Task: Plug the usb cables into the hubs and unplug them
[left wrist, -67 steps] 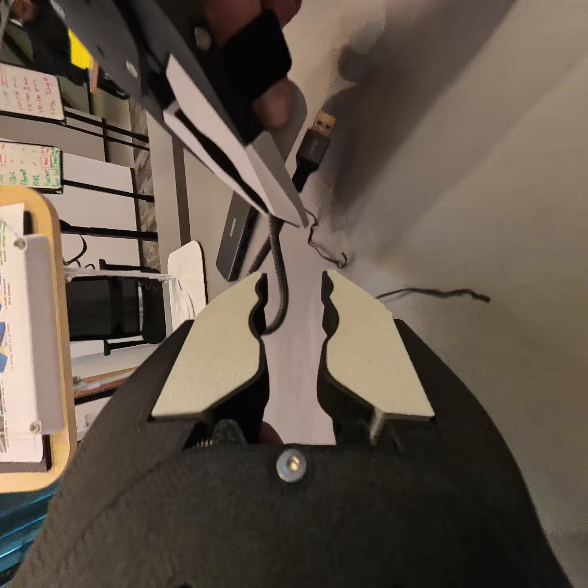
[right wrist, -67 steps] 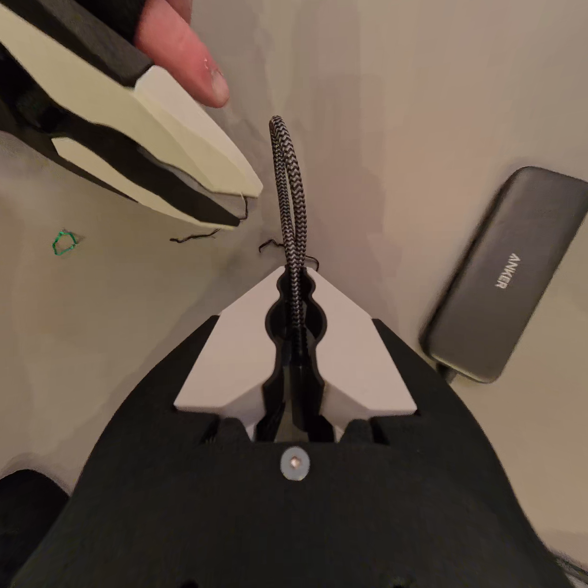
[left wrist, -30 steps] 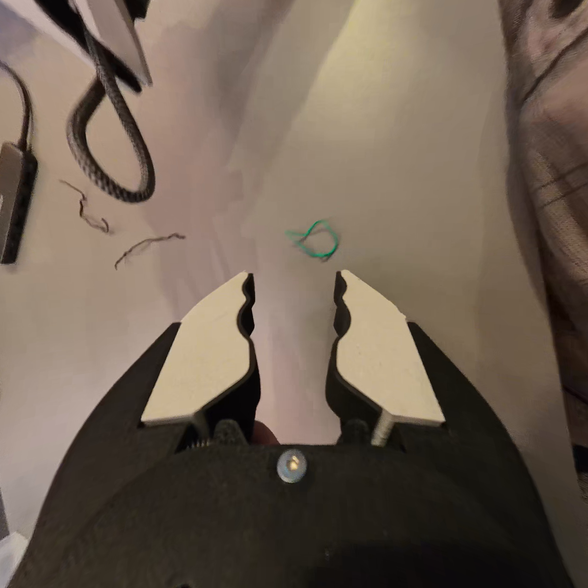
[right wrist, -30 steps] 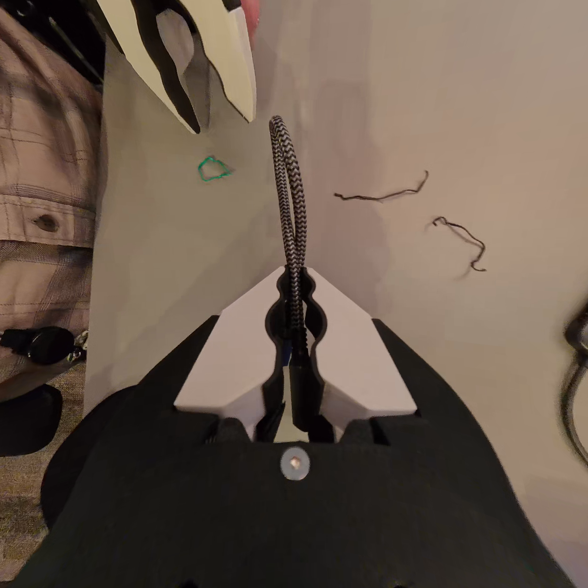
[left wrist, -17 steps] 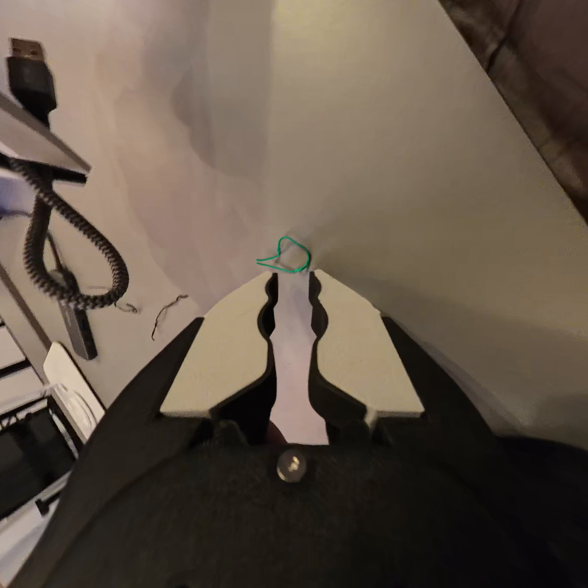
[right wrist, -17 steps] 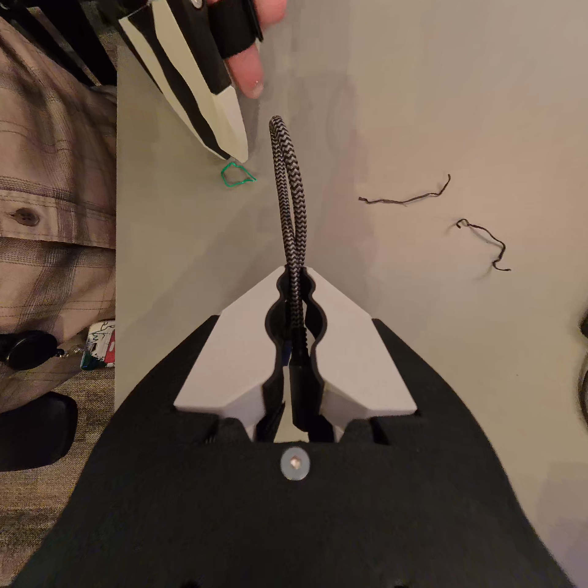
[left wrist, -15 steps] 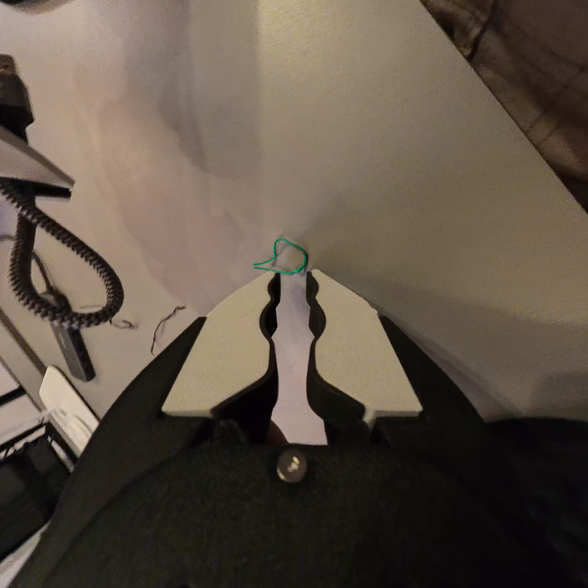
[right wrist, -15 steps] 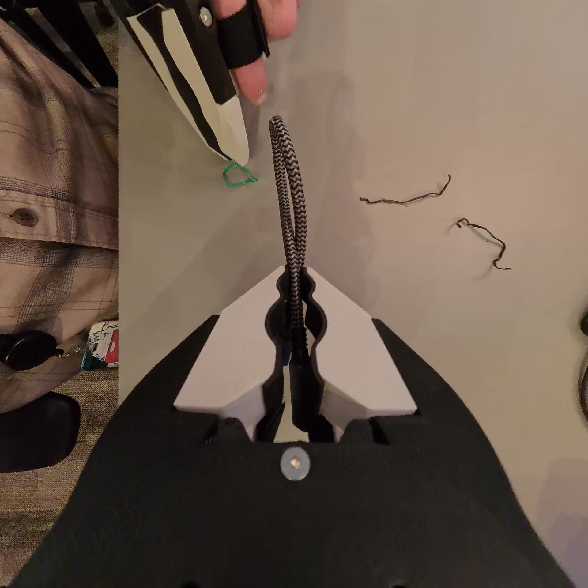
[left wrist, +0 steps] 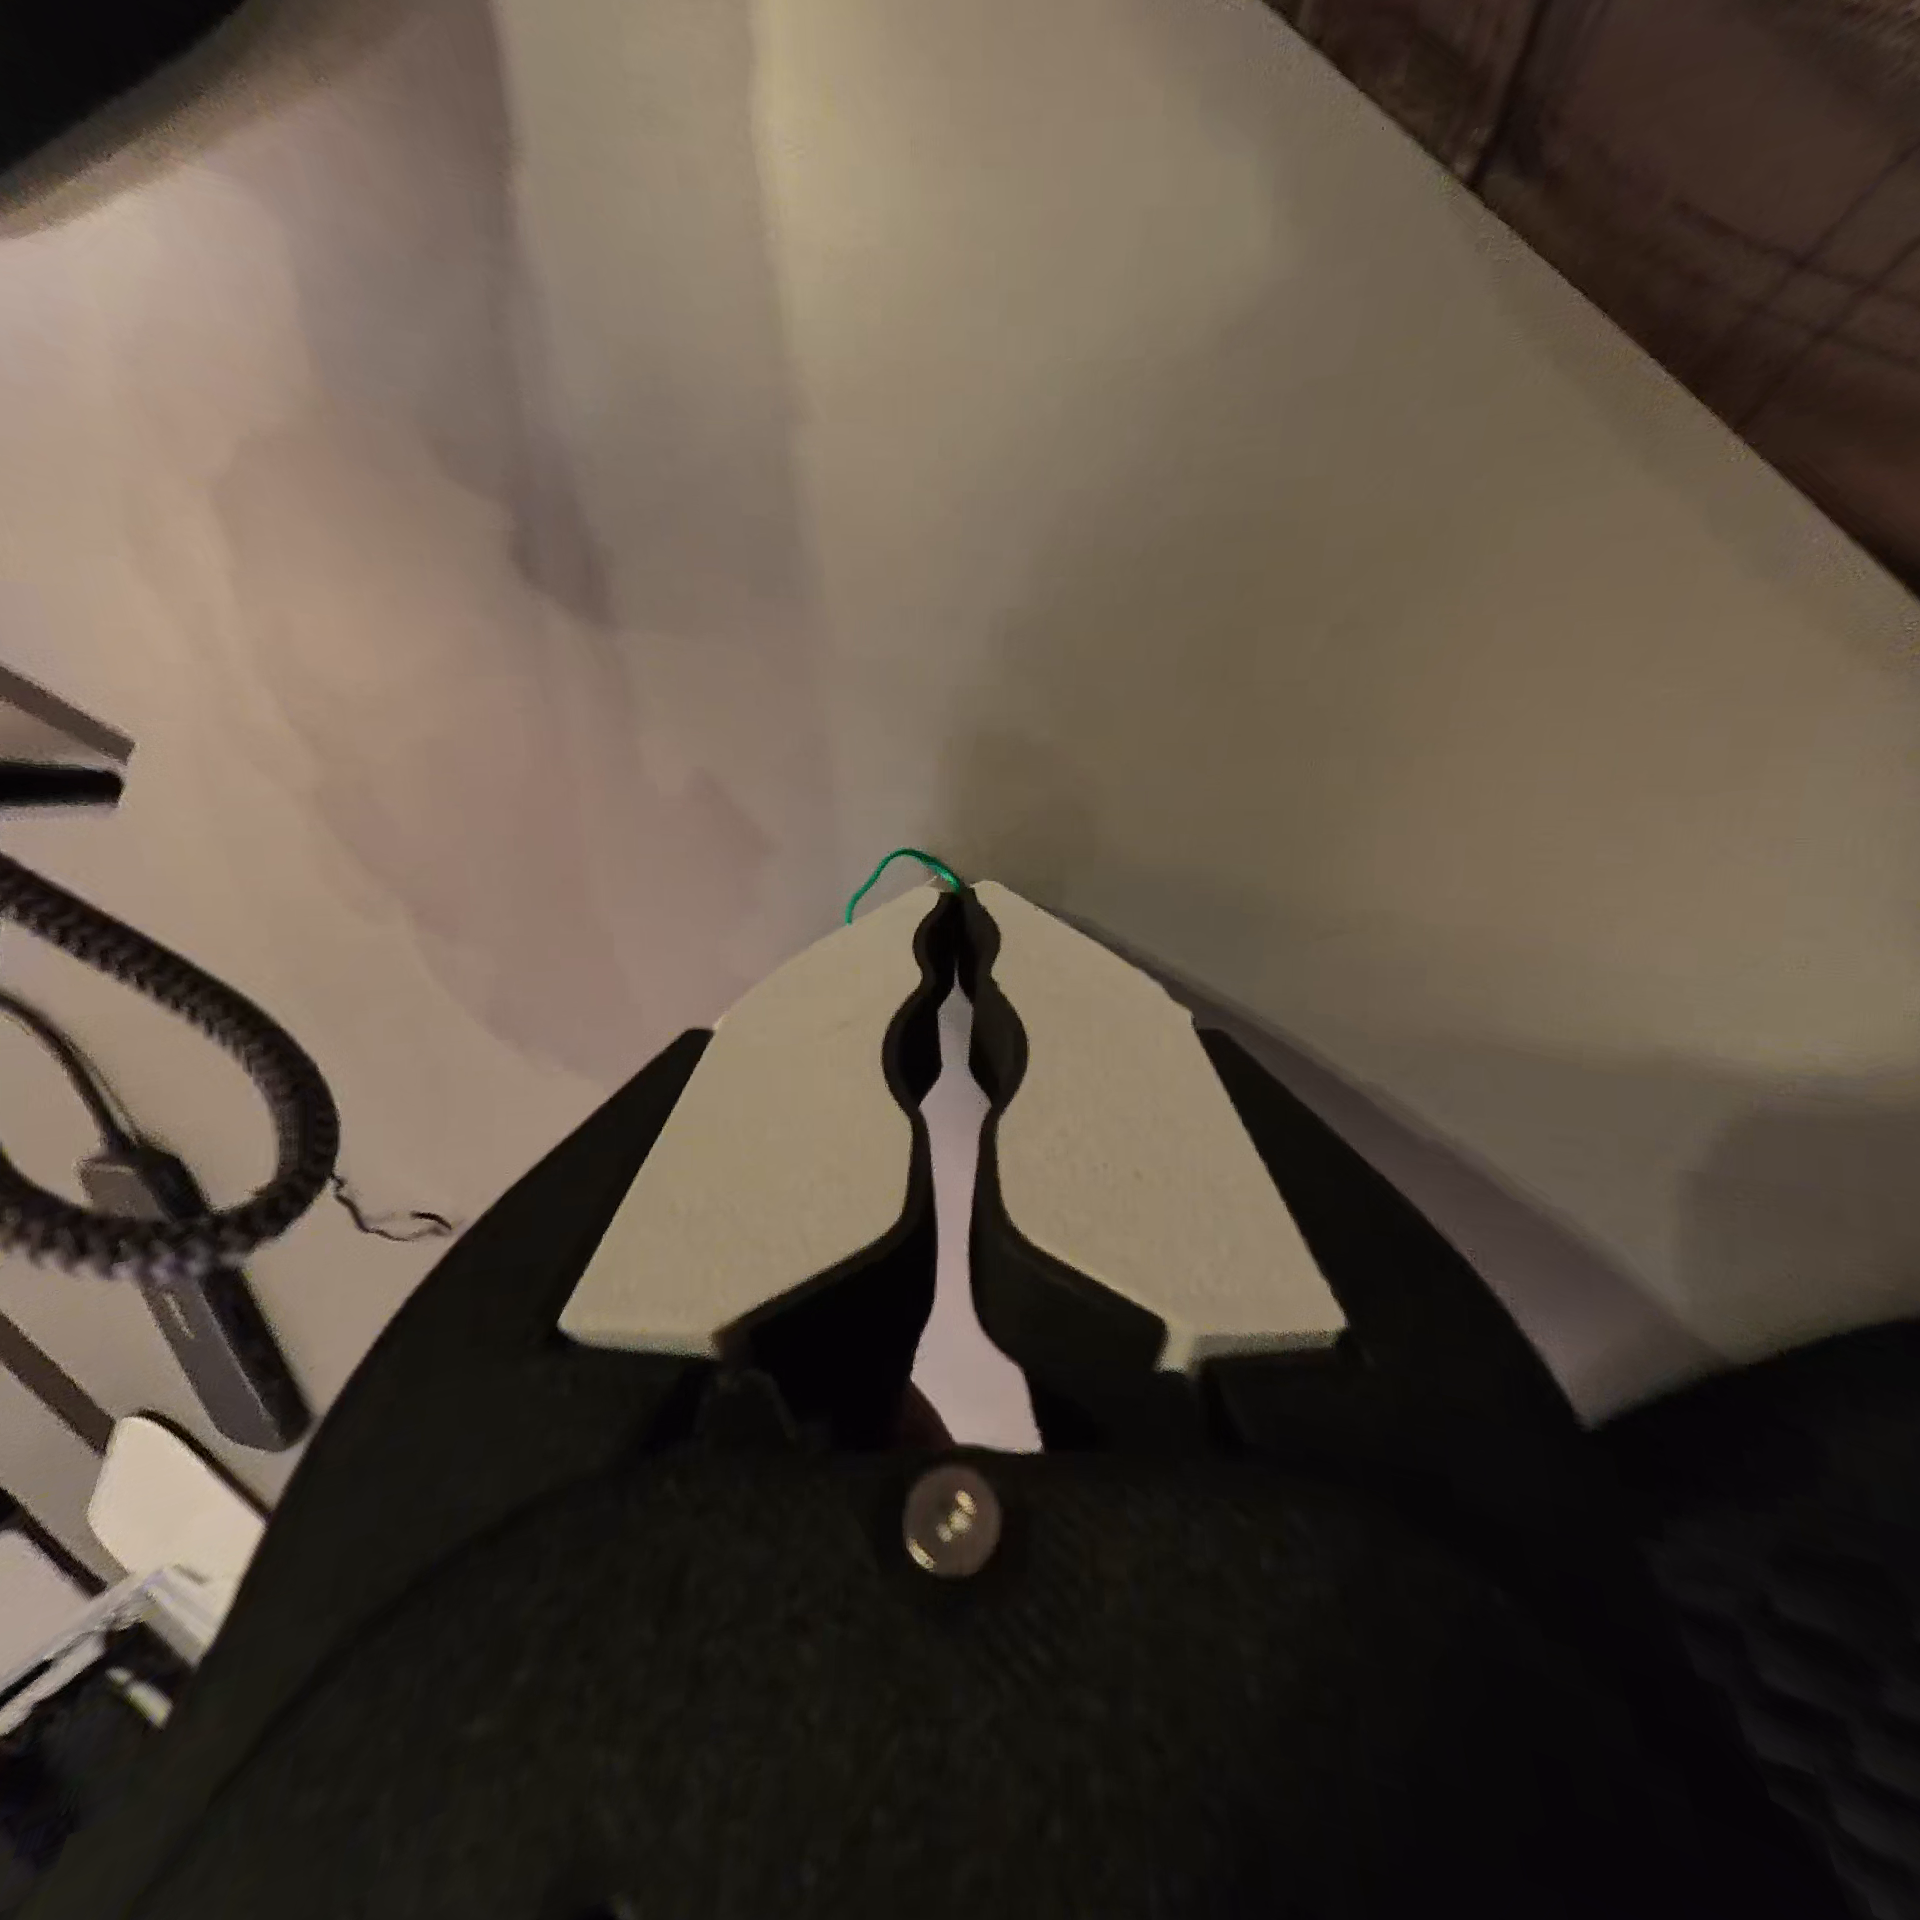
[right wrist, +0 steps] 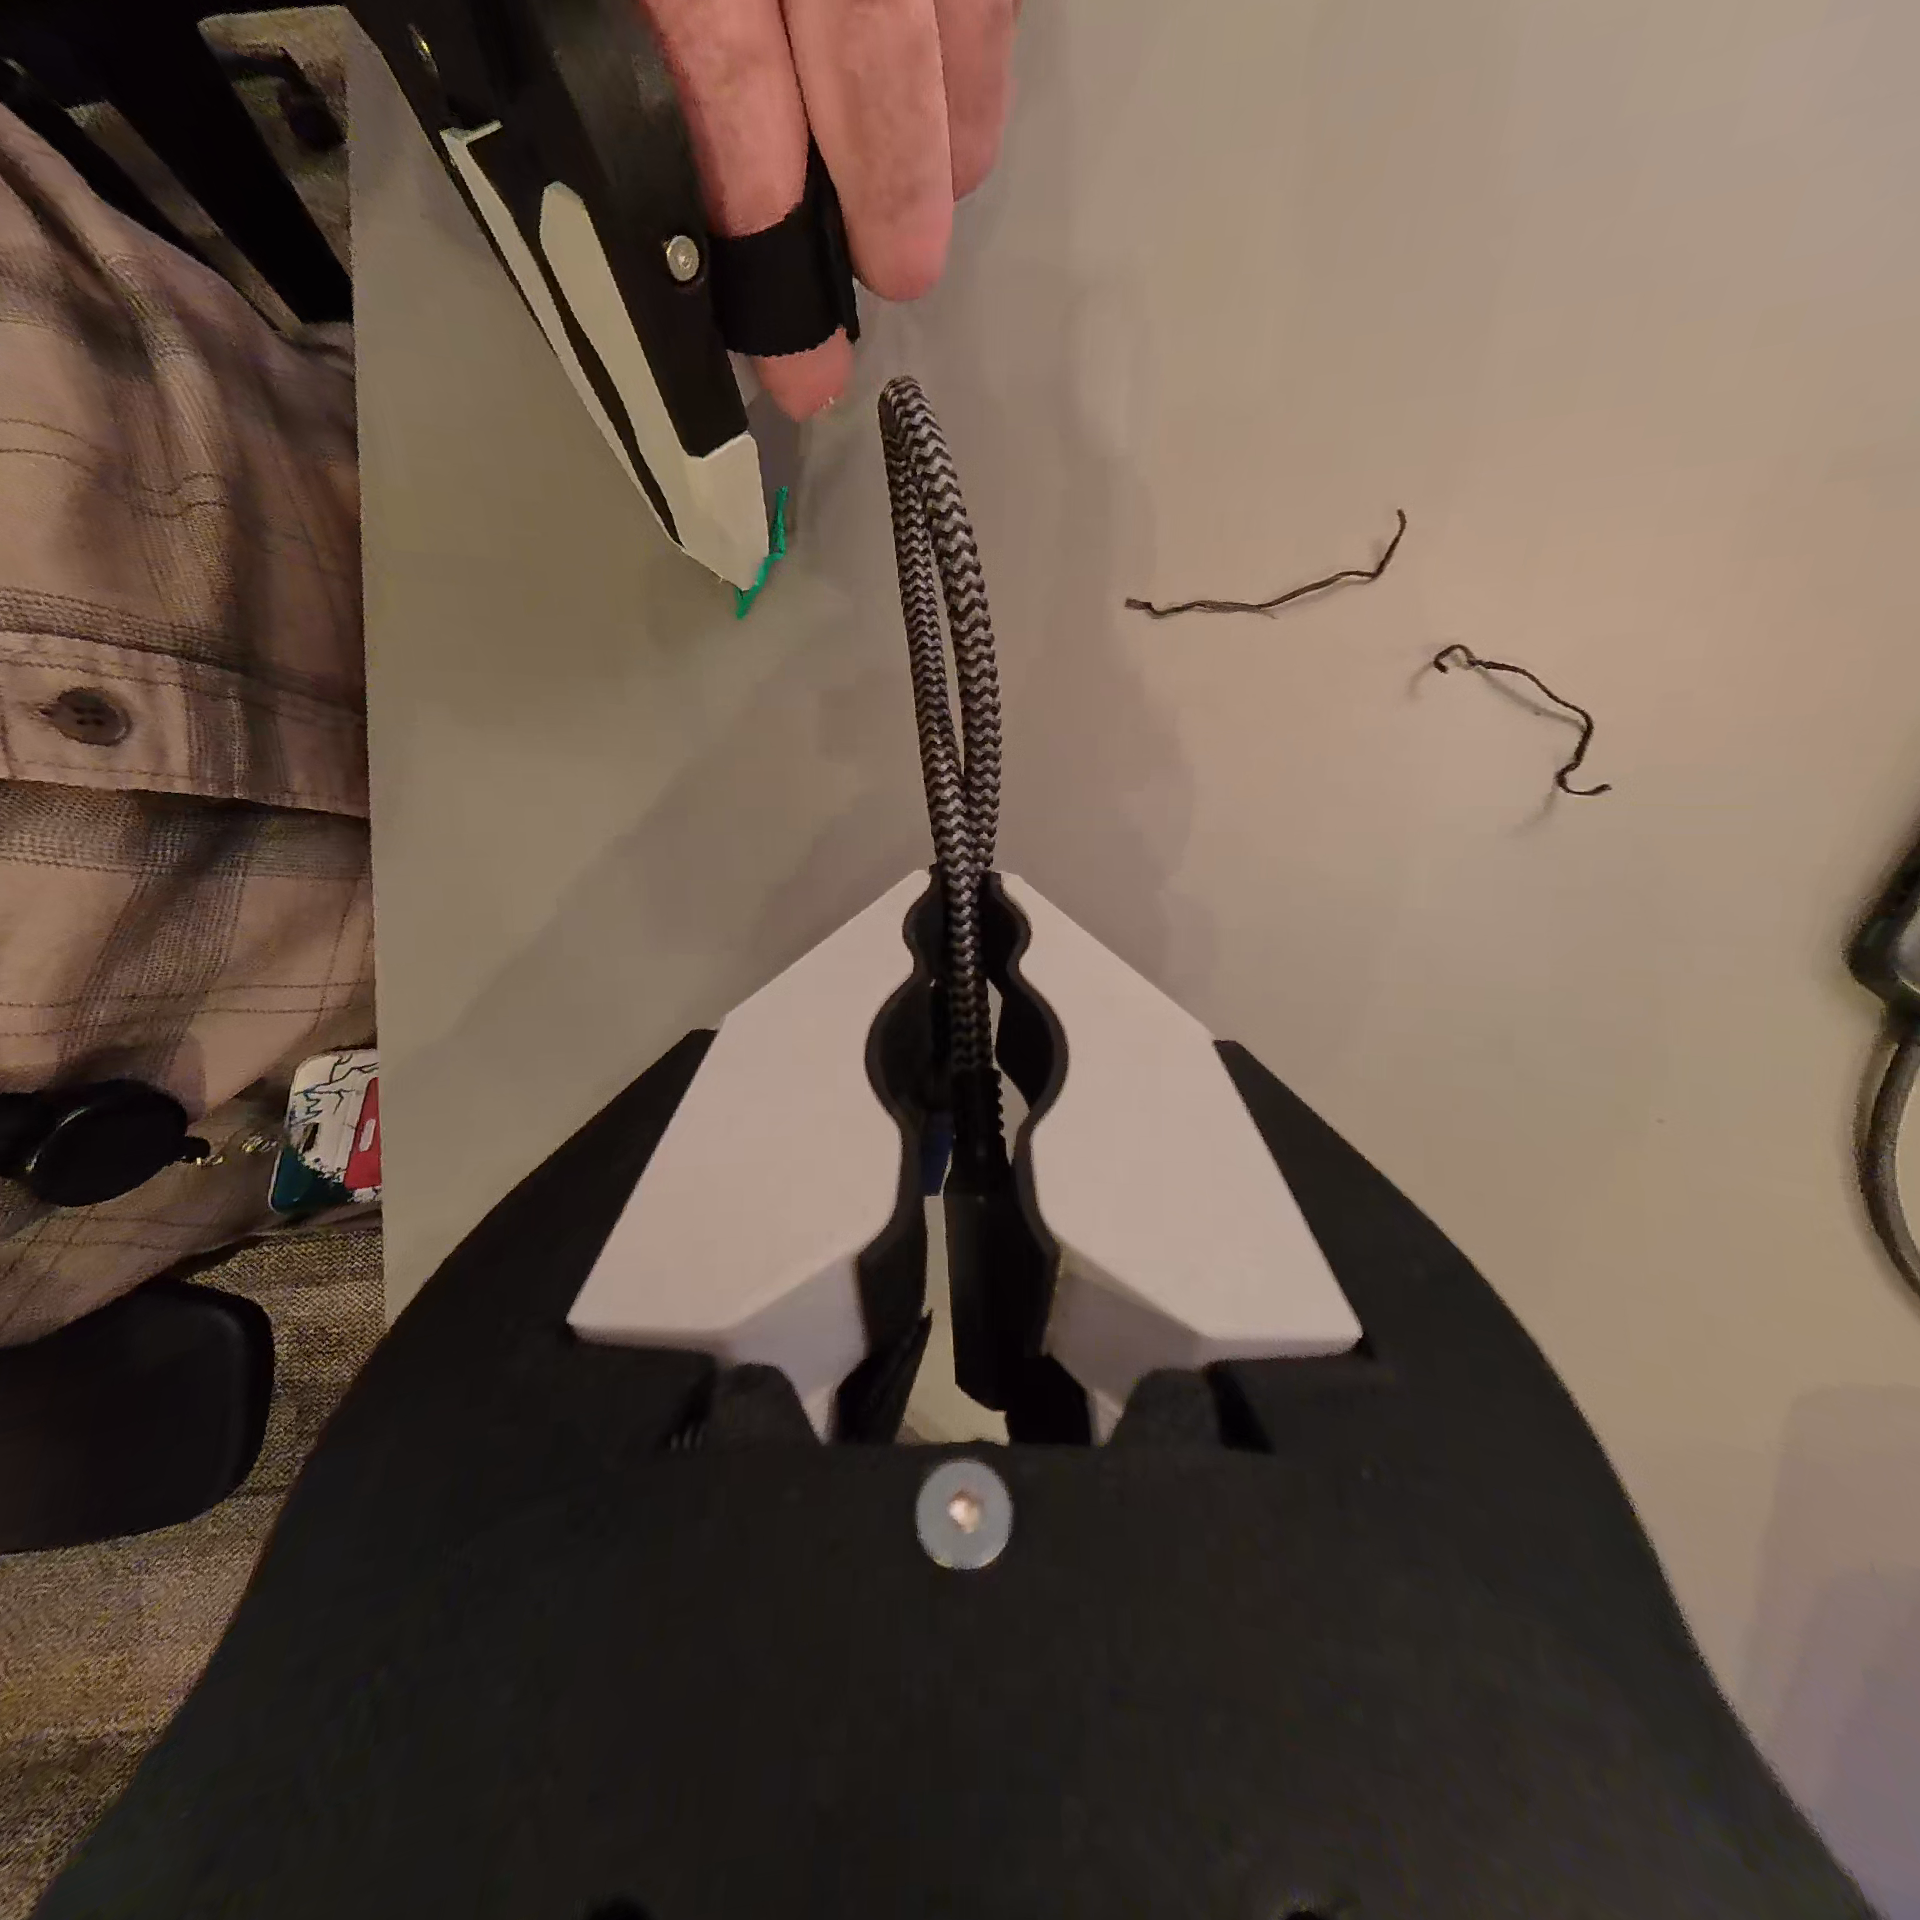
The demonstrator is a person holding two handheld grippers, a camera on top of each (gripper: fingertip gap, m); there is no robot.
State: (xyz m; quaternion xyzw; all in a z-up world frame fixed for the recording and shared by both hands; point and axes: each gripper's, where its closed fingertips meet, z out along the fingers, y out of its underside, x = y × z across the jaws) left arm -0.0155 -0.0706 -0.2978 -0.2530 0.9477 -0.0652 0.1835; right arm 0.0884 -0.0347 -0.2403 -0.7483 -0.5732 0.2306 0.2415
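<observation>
Two loose threads point(right wrist: 1262, 597) show only beside the cable-clamping right hand-held gripper point(right wrist: 961, 883).

Desk point(right wrist: 1351, 312): smooth, matt, pale laminate-like surface. Right tool point(right wrist: 961, 883) and left tool point(left wrist: 954, 902): rough, grainy matt black plastic bodies, off-white matt finger faces, each with a shiny metal screw; USB cable point(right wrist: 940, 644) sheathed in black-and-grey braided cloth. Hub point(left wrist: 223, 1340): smooth dark grey casing with slight sheen; green wire loop point(right wrist: 764, 566) thin and glossy; shirt point(right wrist: 156, 520) of soft plaid cloth.
</observation>
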